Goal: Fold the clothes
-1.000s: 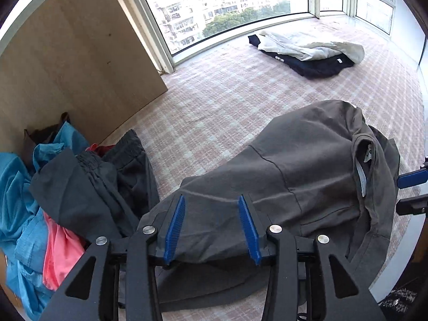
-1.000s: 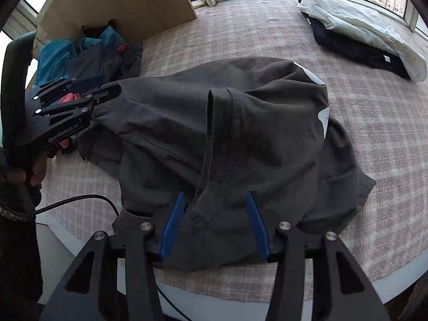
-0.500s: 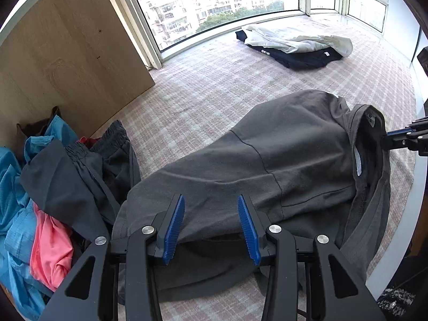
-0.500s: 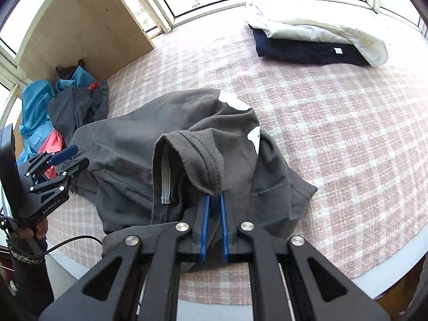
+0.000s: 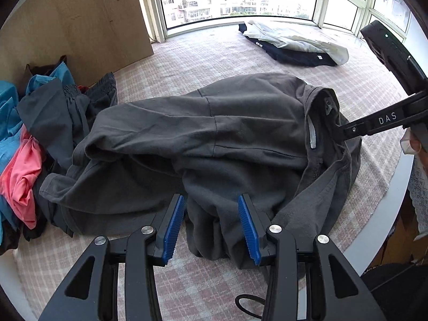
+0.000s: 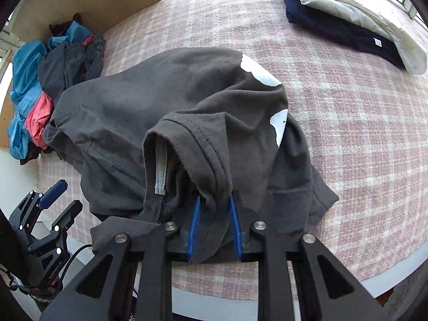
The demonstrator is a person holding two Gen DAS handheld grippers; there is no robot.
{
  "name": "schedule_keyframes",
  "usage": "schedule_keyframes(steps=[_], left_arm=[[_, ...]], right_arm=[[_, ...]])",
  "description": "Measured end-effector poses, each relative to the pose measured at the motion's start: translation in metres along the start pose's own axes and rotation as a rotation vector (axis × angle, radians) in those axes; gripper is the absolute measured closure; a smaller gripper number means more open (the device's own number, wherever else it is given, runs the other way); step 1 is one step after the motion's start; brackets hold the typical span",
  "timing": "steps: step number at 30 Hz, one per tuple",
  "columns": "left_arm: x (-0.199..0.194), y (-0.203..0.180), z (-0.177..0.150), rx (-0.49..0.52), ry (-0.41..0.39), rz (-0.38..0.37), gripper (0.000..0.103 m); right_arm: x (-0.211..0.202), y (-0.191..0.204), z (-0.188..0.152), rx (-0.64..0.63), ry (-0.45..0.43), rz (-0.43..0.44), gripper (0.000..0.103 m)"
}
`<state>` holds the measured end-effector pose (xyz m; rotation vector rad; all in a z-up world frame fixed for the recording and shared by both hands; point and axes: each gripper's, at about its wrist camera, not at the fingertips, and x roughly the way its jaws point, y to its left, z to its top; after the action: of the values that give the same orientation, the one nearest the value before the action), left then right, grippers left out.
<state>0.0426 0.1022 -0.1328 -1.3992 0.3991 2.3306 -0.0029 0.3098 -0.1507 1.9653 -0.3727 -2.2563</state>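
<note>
A dark grey T-shirt [image 5: 214, 139] lies crumpled on the checked pink cloth of the table [image 5: 203, 53]. It also shows in the right wrist view [image 6: 165, 101], with white print at its far edge. My left gripper [image 5: 211, 224] is open, its blue pads either side of a hanging fold at the shirt's near edge. My right gripper [image 6: 214, 214] has its pads partly parted around the shirt's neckband, which is bunched and lifted between them. It reaches in from the right in the left wrist view [image 5: 339, 131].
A heap of blue, pink and dark clothes [image 5: 29, 133] lies at the left by a wooden panel [image 5: 80, 21]. A folded stack of navy and white garments [image 5: 294, 45] sits at the far side near the windows. The table's white rim [image 5: 374, 219] curves close on the right.
My right gripper closed on the neckband half a second ago and now stands a little wider, still holding it raised. The left gripper moved right along the shirt's near edge.
</note>
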Motion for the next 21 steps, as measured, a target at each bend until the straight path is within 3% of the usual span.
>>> schedule_keyframes(steps=[8, 16, 20, 21], left_arm=[[-0.016, 0.014, -0.030, -0.109, -0.005, 0.032, 0.062], [-0.024, 0.018, -0.039, -0.207, -0.035, 0.107, 0.062], [-0.021, 0.010, -0.044, -0.329, -0.057, 0.121, 0.062], [-0.018, -0.002, -0.046, -0.305, -0.036, 0.126, 0.062]], right_arm=[[-0.002, 0.021, 0.002, -0.055, 0.004, 0.018, 0.066], [-0.019, 0.047, -0.009, -0.451, -0.062, 0.063, 0.060], [-0.033, 0.032, -0.005, -0.548, -0.033, 0.102, 0.060], [-0.038, 0.027, -0.002, -0.563, -0.033, 0.123, 0.060]])
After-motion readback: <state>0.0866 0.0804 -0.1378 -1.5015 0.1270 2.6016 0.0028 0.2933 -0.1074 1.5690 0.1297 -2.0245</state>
